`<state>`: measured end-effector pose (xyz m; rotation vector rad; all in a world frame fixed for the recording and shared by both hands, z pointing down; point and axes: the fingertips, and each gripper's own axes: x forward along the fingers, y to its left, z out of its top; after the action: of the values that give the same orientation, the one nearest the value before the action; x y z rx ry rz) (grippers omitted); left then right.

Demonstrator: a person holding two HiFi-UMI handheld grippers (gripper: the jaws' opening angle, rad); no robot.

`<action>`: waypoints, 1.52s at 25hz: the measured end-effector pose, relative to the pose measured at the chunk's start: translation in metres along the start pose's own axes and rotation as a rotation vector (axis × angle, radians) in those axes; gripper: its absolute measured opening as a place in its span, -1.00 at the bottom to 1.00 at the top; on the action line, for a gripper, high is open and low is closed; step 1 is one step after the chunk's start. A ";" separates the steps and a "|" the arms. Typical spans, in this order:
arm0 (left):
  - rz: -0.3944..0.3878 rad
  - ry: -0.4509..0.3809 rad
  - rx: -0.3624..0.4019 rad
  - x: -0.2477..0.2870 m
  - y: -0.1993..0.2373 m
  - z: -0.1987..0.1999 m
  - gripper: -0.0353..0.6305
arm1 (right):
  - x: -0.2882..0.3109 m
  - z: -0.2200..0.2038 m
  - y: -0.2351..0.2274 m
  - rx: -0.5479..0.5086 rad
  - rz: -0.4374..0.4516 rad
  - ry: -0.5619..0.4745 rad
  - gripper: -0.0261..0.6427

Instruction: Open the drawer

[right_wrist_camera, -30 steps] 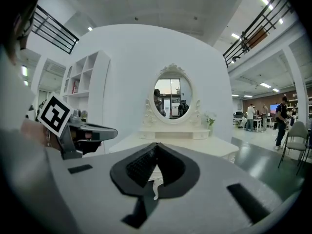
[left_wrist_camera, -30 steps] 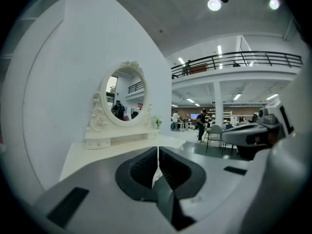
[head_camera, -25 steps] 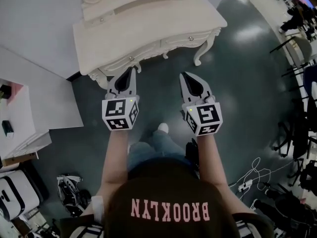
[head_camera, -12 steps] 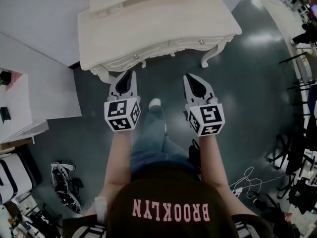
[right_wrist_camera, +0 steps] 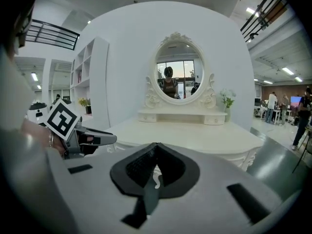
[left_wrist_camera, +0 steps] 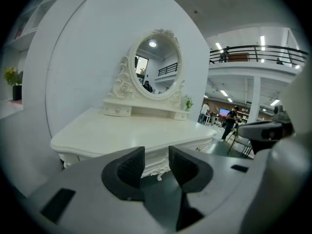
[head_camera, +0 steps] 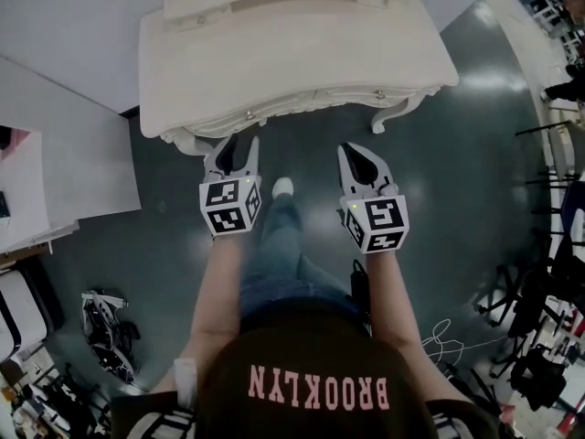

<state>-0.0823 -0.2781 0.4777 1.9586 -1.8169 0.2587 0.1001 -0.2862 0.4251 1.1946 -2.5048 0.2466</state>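
A white carved dressing table (head_camera: 292, 58) stands in front of me, with drawers along its front edge. The left drawer has a small knob (head_camera: 249, 114) and the right drawer another knob (head_camera: 379, 93). My left gripper (head_camera: 239, 144) hangs just short of the left drawer front; its jaws are opening, with nothing between them (left_wrist_camera: 156, 160). My right gripper (head_camera: 356, 151) is shut and empty, a little below the table's right front. In the left gripper view a drawer knob (left_wrist_camera: 198, 149) shows beyond the jaws. An oval mirror (right_wrist_camera: 179, 74) rises at the back of the table.
A white cabinet (head_camera: 55, 181) stands to the left. Bags (head_camera: 101, 323) lie on the dark floor at lower left, and chairs and cables (head_camera: 539, 337) are at the right. The person's foot (head_camera: 282, 187) is between the grippers. The table's curved leg (head_camera: 388, 117) is near the right gripper.
Both grippers have moved forward and down toward the table's front edge. The left jaws, shut earlier, now stand apart. The right jaws stayed shut.
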 end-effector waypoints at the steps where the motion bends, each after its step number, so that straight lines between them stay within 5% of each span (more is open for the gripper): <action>1: 0.008 0.017 -0.008 0.008 0.003 -0.004 -0.51 | 0.009 -0.003 -0.005 -0.003 0.006 0.015 -0.93; 20: 0.179 0.316 -0.101 0.129 0.056 -0.101 -0.51 | 0.144 -0.093 -0.059 0.044 0.086 0.323 -0.93; 38: 0.326 0.371 -0.075 0.170 0.081 -0.124 -0.54 | 0.164 -0.126 -0.076 0.055 0.128 0.391 -0.93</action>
<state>-0.1218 -0.3775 0.6767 1.4405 -1.8508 0.6037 0.0941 -0.4138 0.6049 0.9028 -2.2412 0.5303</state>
